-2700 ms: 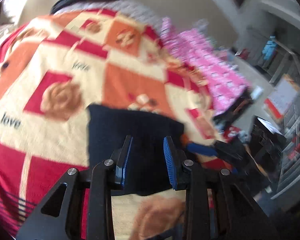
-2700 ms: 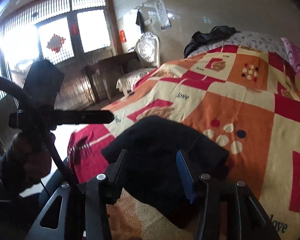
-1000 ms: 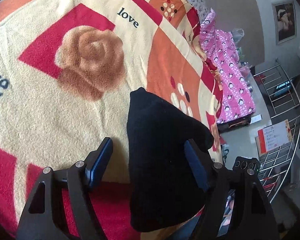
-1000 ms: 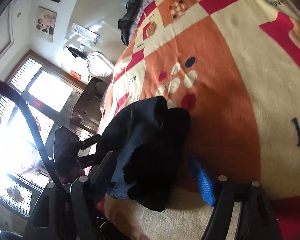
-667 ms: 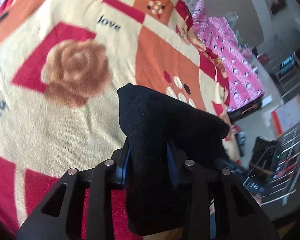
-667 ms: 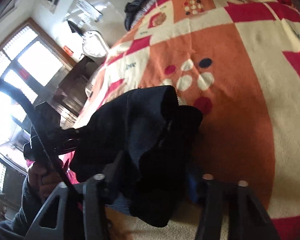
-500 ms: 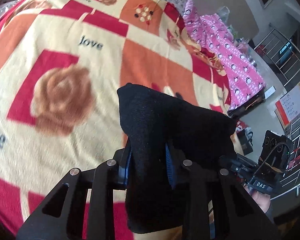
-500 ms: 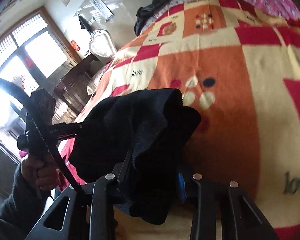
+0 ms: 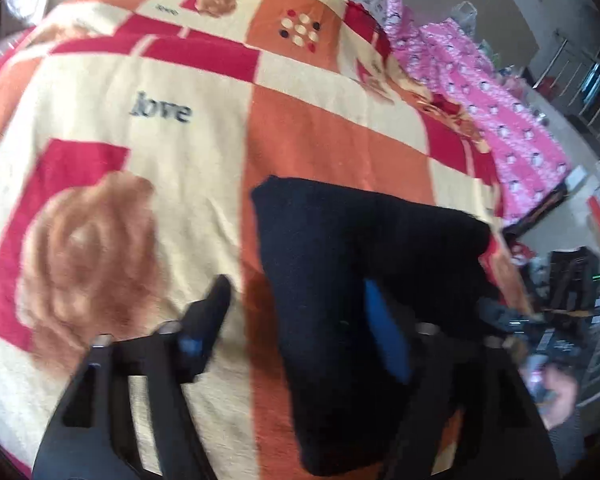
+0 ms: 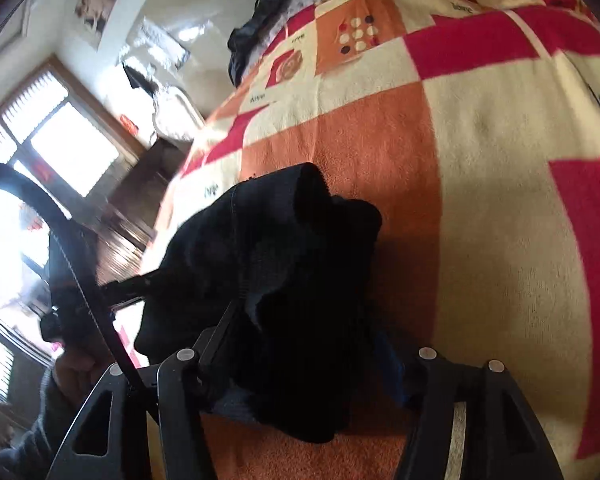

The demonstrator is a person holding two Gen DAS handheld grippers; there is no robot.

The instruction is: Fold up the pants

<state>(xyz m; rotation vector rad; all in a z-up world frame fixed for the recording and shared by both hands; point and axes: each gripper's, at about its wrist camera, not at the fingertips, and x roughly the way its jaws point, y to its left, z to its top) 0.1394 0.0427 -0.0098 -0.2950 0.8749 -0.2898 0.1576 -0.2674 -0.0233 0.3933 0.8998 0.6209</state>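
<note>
I am letting go of the folded pants (image 9: 364, 280), which are lying on the bed (image 9: 172, 168). Both my left tool (image 9: 296, 320) and right tool (image 10: 304, 344) are opening, cloth between their jaws; I should be backing out level, not snagging the top layer.

My bedroom, around the bed

The blanket (image 9: 148, 208) I look down on is checked red, orange and cream, with "love" lettering. Beside its far edge lies a pink patterned cloth (image 9: 496, 92); beyond that stand metal shelves (image 9: 580, 92). Off the blanket's opposite side a bright wooden-framed window (image 10: 56, 144) glares, with pictures (image 10: 96, 4) on the pale wall above.
</note>
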